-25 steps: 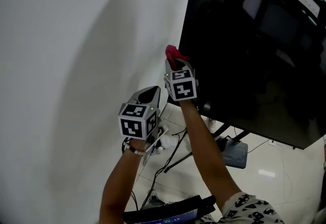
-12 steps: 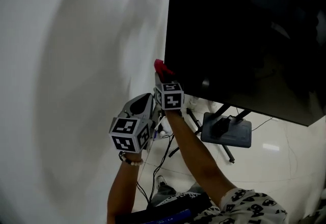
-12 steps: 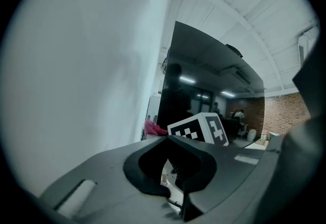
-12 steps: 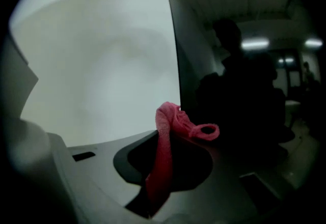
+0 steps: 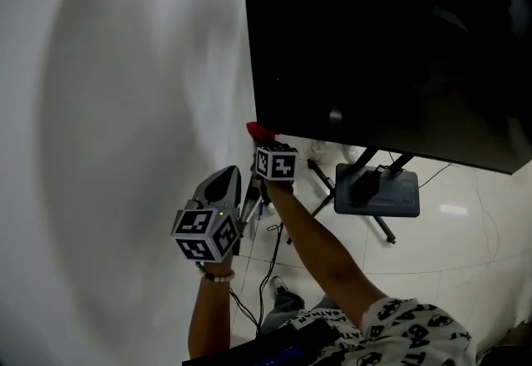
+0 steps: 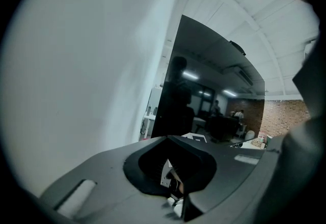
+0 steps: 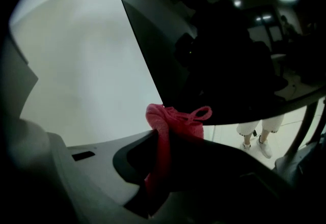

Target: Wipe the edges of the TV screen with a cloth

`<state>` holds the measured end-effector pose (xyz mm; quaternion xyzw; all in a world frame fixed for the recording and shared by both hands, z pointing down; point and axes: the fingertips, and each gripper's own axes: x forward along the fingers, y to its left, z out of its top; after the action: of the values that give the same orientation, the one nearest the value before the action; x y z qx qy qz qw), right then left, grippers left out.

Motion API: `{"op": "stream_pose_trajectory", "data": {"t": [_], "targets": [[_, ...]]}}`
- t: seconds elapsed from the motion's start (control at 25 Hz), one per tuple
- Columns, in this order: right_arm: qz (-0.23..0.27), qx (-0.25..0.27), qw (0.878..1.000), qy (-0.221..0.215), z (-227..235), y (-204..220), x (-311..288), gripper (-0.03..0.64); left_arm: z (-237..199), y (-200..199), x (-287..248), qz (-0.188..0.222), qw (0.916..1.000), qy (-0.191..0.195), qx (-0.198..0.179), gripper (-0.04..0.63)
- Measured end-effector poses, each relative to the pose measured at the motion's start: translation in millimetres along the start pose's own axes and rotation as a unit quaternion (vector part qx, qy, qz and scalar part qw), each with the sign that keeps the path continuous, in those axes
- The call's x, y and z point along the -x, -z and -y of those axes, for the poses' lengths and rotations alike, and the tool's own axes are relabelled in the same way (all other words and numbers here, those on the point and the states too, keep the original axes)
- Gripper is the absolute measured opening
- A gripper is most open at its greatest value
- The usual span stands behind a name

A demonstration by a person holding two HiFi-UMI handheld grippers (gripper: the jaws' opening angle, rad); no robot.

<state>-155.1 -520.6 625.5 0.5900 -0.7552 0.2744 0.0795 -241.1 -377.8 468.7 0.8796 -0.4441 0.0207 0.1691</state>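
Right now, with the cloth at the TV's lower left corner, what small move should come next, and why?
Probably slide the right gripper to the right along the bottom edge of the TV. It pinches the red cloth, which sits at the lower left corner, and the bottom edge runs off to the right from there.

L gripper (image 5: 223, 183): grey shell, b/w marker cube (image 5: 204, 233) | R gripper (image 5: 268, 142): b/w cube (image 5: 276, 165) | L wrist: pale bead bracelet (image 5: 218, 274) | shirt (image 5: 399, 331): short slv, white w/ black print
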Motion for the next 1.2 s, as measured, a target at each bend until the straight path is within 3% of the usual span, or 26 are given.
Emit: {"op": "stream_pose_trajectory", "data": {"t": [0.2,0.32,0.64,0.96,1.2], "targets": [[-0.038,-0.029,0.999,-0.006,7,17,-5,0.058,1,10,-9,-0.019,0.9998,0.003,0.004,-0.006],[-0.026,-0.03,0.999,-0.005,11,13,-1,0.058,5,11,-17,-0.022,0.9997,0.009,0.004,-0.006],[0.023,-0.074,0.995,0.064,68,4,30,0.058,28,12,-28,-0.036,0.9988,0.034,0.0,-0.006],[0.028,-0.055,0.993,0.099,130,0,83,0.058,59,28,-63,-0.062,0.9963,0.058,-0.013,-0.006],[0.037,-0.071,0.99,0.118,178,-4,125,0.058,99,49,-92,-0.082,0.9925,0.089,-0.012,-0.006]]}}
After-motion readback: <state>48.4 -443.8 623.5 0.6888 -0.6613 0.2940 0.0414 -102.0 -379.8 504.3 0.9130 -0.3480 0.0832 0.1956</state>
